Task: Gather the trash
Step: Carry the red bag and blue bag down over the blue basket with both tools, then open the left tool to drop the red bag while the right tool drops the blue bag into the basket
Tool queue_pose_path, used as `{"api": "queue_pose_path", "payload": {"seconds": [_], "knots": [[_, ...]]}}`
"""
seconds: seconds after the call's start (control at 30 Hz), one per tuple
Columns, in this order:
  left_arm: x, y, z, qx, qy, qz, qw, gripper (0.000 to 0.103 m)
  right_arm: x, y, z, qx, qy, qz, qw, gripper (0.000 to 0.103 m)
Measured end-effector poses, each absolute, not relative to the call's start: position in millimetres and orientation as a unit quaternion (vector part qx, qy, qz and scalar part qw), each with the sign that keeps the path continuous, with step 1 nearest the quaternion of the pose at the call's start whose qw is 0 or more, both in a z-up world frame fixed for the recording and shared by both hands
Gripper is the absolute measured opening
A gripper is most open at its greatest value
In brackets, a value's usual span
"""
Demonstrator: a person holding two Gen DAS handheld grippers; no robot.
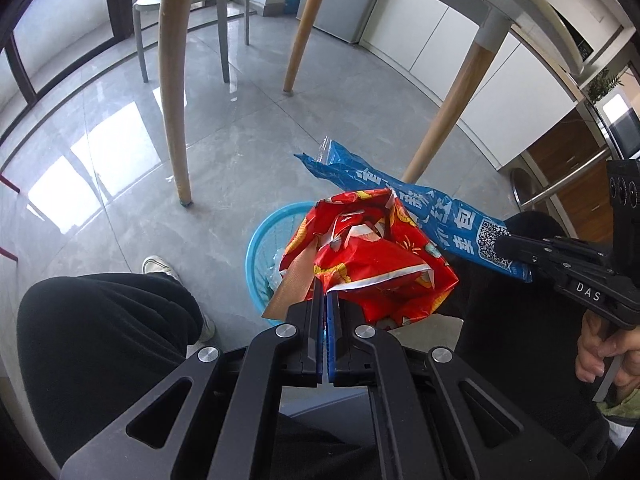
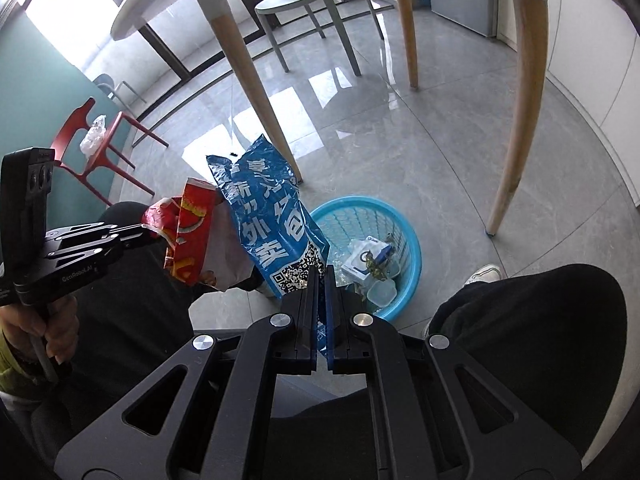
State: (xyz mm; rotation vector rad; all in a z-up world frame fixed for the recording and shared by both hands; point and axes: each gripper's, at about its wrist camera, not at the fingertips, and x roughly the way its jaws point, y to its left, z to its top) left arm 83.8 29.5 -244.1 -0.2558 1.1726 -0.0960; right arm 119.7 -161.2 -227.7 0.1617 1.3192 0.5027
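Left gripper [image 1: 325,300] has its jaws clamped on a crumpled red bag [image 1: 372,256], right gripper [image 2: 320,280] is pinching a blue bag [image 2: 268,224], both hanging just above the blue basket [image 2: 412,248] on the floor.

one red bag [image 1: 372,256], one blue bag [image 2: 268,232], one blue basket [image 2: 408,236], two grippers [image 1: 325,300] [image 2: 322,276]

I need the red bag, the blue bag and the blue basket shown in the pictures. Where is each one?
red bag [image 1: 372,268]: left wrist view, on its crumpled middle.
blue bag [image 2: 266,224]: right wrist view, on its printed front.
blue basket [image 2: 414,256]: right wrist view, on its right rim.
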Motion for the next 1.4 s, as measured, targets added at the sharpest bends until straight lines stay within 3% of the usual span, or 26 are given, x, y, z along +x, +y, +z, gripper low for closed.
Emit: {"api": "queue_pose_path", "payload": {"seconds": [1.3,1.4], "knots": [[176,33,-376,-0.105,0.668,0.008,0.737,0.000,218,-111,-436,0.087,0.760,0.142,0.628,0.003],[181,32,-382,-0.108,0.675,0.004,0.729,0.007,220,-108,-439,0.086,0.762,0.141,0.626,0.005]]}}
